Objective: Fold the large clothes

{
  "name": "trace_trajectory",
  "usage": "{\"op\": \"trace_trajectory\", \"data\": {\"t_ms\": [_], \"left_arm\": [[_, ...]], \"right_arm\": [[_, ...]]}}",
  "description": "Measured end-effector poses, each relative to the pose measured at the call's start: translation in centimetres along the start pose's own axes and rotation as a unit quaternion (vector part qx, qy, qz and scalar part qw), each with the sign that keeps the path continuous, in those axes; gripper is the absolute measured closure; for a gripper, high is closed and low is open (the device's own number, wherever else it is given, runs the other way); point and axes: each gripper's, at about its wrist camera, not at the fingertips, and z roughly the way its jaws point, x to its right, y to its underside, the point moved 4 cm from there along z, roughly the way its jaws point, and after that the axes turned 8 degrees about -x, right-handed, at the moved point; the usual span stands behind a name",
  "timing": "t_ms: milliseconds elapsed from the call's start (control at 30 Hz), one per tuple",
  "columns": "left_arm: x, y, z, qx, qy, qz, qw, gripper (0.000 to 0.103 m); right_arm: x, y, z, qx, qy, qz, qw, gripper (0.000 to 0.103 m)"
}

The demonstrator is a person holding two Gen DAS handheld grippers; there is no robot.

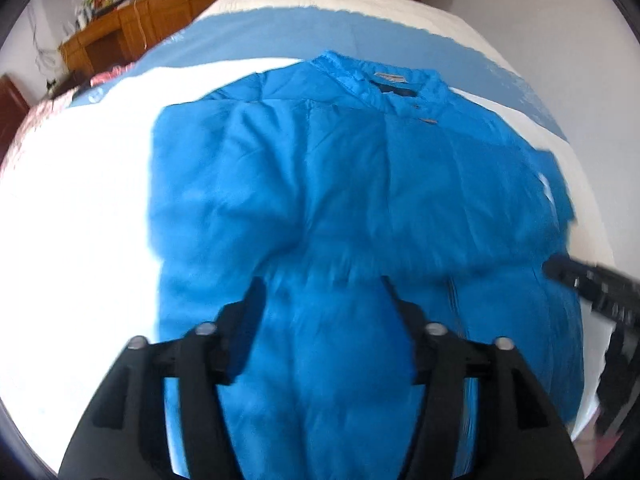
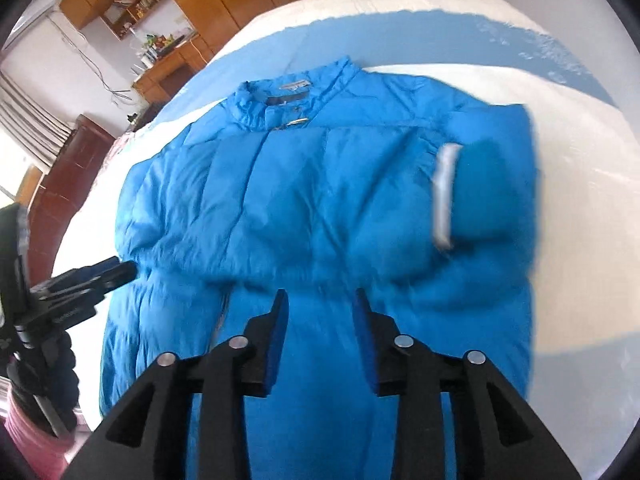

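A bright blue padded jacket (image 1: 340,200) lies front up on the bed, collar at the far end, both sleeves folded across the chest. It also shows in the right wrist view (image 2: 312,208), where a sleeve cuff with a white band (image 2: 444,196) lies on its right side. My left gripper (image 1: 322,292) is open and empty above the jacket's lower part. My right gripper (image 2: 322,304) is open and empty above the lower front. Each gripper shows in the other's view: the right one (image 1: 580,280) and the left one (image 2: 100,276).
The bed has a white sheet (image 1: 80,200) and a light blue cover (image 1: 260,36) beyond the collar. Wooden cabinets and a cluttered desk (image 2: 168,52) stand behind the bed. A dark wooden piece (image 2: 68,176) is at the left side.
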Motion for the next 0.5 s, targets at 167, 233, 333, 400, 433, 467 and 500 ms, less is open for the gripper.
{"op": "trace_trajectory", "data": {"t_ms": [167, 233, 333, 400, 433, 467, 500], "left_arm": [[-2.8, 6.4, -3.5, -0.014, -0.032, 0.004, 0.9994, 0.028], [-3.9, 8.5, -4.1, -0.027, -0.044, -0.004, 0.9987, 0.025], [-5.2, 11.6, -4.6, -0.051, -0.051, -0.019, 0.9972, 0.024], [-5.7, 13.0, -4.9, -0.06, -0.052, -0.026, 0.9965, 0.024], [-6.0, 13.7, -4.9, -0.065, -0.051, -0.03, 0.9961, 0.024], [-6.2, 14.2, -4.9, -0.07, -0.05, -0.032, 0.9958, 0.024], [-6.4, 14.9, -4.8, -0.077, -0.047, -0.034, 0.9954, 0.024]], "right_arm": [[2.3, 5.3, -3.8, 0.009, 0.007, 0.035, 0.999, 0.054], [3.1, 7.2, -4.6, 0.003, 0.015, 0.048, 0.999, 0.05], [3.8, 9.8, -5.3, -0.011, 0.026, 0.057, 0.998, 0.044], [3.8, 11.3, -5.5, -0.023, 0.042, 0.05, 0.998, 0.038], [3.7, 12.2, -5.6, -0.031, 0.053, 0.044, 0.997, 0.037], [3.8, 12.8, -5.6, -0.038, 0.058, 0.042, 0.997, 0.037], [3.9, 13.6, -5.6, -0.047, 0.059, 0.043, 0.996, 0.037]]}}
